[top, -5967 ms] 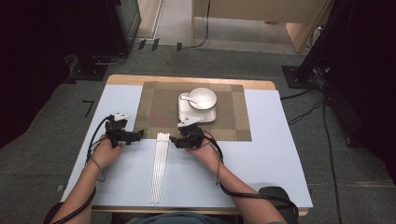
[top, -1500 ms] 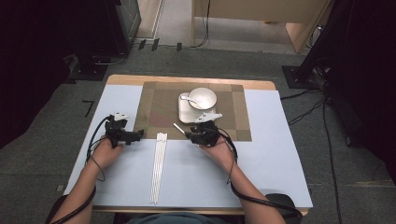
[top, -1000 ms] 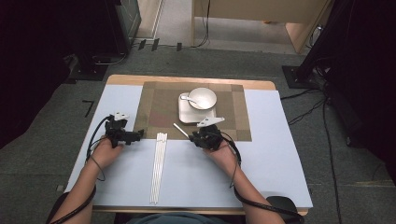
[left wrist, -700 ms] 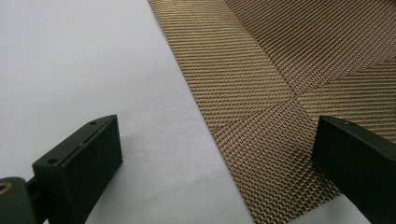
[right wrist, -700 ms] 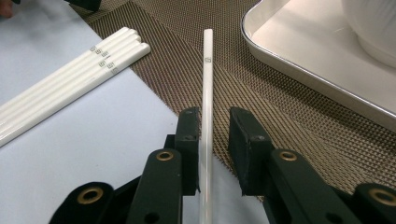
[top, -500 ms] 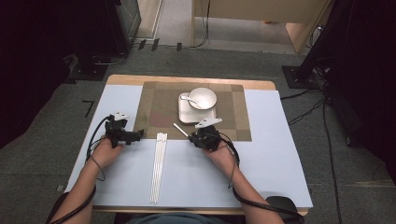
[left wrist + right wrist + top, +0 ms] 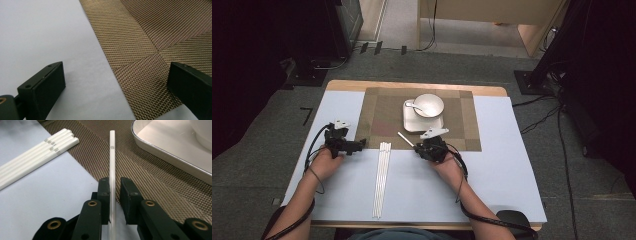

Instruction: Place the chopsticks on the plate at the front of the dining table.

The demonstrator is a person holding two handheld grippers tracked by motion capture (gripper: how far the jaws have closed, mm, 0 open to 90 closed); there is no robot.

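Note:
A single white chopstick [image 7: 406, 139] [image 7: 112, 157] lies along the line of my right gripper [image 7: 419, 148] [image 7: 115, 181], its far end over the woven placemat [image 7: 382, 115]. The jaws have just been closing around it. The stick rests against one pad, and a thin dark gap still shows at the other. A bundle of several white chopsticks [image 7: 382, 180] [image 7: 37, 147] lies on the table to the left. My left gripper [image 7: 362, 145] [image 7: 115, 75] sits low at the placemat's left edge [image 7: 150, 37], jaws wide apart and nothing between them.
A metal tray [image 7: 412, 125] [image 7: 162, 142] on the placemat carries a white bowl [image 7: 429, 104] and a spoon [image 7: 412, 105], just beyond my right gripper. The pale blue tabletop [image 7: 492, 165] stretches to the right and front.
Since the oldest frame my right gripper has shifted right from the bundle's top end to the mat's edge, with one chopstick now apart from the bundle. Over the last second nothing has visibly moved.

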